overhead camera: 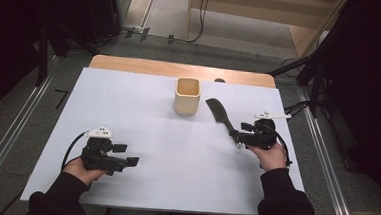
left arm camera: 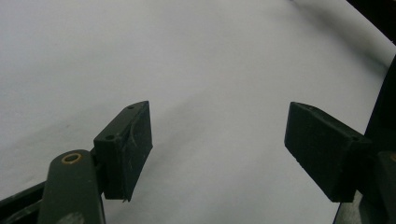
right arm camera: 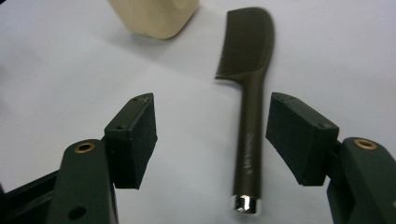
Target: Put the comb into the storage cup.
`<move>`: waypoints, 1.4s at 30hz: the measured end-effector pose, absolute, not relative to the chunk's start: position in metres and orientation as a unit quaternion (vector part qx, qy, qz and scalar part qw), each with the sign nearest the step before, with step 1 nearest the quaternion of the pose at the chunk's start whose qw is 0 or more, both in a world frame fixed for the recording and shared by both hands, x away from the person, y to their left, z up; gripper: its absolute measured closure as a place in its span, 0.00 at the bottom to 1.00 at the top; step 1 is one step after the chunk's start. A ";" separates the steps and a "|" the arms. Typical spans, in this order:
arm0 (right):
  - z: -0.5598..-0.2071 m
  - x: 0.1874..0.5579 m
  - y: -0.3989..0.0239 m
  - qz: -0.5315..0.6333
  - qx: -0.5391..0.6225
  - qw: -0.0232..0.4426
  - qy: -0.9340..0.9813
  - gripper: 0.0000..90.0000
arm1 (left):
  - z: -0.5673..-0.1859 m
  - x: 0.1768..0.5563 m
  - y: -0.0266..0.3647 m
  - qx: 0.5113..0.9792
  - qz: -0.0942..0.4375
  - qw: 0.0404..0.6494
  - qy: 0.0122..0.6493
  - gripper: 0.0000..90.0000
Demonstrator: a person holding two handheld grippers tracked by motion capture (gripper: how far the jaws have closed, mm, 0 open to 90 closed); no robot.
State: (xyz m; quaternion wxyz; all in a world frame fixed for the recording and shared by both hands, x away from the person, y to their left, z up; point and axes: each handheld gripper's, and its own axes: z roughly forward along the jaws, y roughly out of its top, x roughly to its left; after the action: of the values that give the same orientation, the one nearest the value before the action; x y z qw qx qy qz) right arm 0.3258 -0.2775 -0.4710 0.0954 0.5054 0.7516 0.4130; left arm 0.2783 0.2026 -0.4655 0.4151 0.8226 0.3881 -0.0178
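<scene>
Between my right gripper's (right arm camera: 211, 140) wide jaws lies the comb (right arm camera: 250, 116), ungripped.
Ahead stands the cup (overhead camera: 187, 95), empty so far as I can see; my left gripper (left arm camera: 217, 149) gapes wide, idle.

Person is wearing black long sleeves (overhead camera: 282, 198). Both grippers, left gripper (overhead camera: 126, 154) & right gripper (overhead camera: 237, 136), are showing black bodies w/ white top plates, black cables trailing, brass-ringed screw holes, and scuffed rectangular black pads (left arm camera: 128, 149).
</scene>
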 end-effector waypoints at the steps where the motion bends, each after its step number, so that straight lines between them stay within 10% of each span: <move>1: -0.471 0.326 -0.278 0.413 0.505 0.095 0.752 0.35 | -0.465 0.278 0.203 0.823 -0.018 0.415 0.388 0.26; 42: -0.480 0.251 -0.255 0.425 0.443 0.082 0.785 0.28 | -0.466 0.278 0.202 0.824 -0.017 0.414 0.387 0.27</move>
State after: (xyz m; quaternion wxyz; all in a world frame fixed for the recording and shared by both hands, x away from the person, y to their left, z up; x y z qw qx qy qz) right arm 0.2514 -0.2555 -0.4802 0.0821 0.4432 0.7852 0.4246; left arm 0.2780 0.2022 -0.4655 0.4137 0.8237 0.3873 -0.0168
